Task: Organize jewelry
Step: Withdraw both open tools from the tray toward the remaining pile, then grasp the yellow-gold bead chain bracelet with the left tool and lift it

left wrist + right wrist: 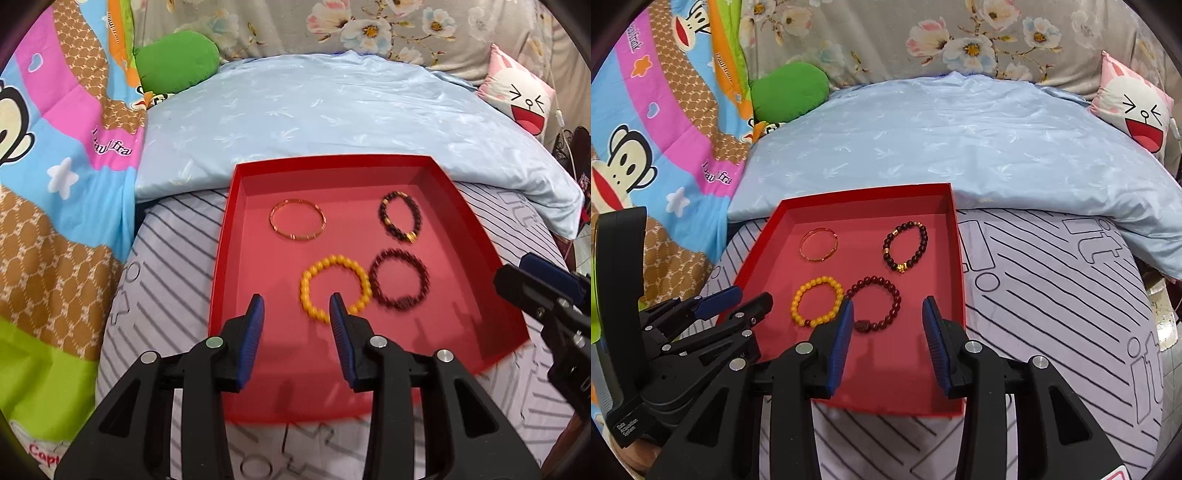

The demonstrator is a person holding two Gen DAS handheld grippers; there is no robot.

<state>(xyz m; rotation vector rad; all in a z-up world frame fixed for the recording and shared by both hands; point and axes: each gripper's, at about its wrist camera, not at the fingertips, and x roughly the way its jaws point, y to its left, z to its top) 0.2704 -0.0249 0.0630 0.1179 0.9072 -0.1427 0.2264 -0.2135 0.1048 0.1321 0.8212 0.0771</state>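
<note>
Four bracelets lie apart in the red tray on the bed: the yellow bracelet just ahead of the left gripper, the dark red bracelet ahead of the right gripper. Both grippers are spread wide, holding nothing.

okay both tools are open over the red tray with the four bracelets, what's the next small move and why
Probably withdraw both tools. All four pieces already lie apart inside the red tray: gold bangle, dark beaded bracelet, yellow bead bracelet and maroon bead bracelet. The left tool and right tool are open and hold nothing, so nothing seems left to place.
</note>
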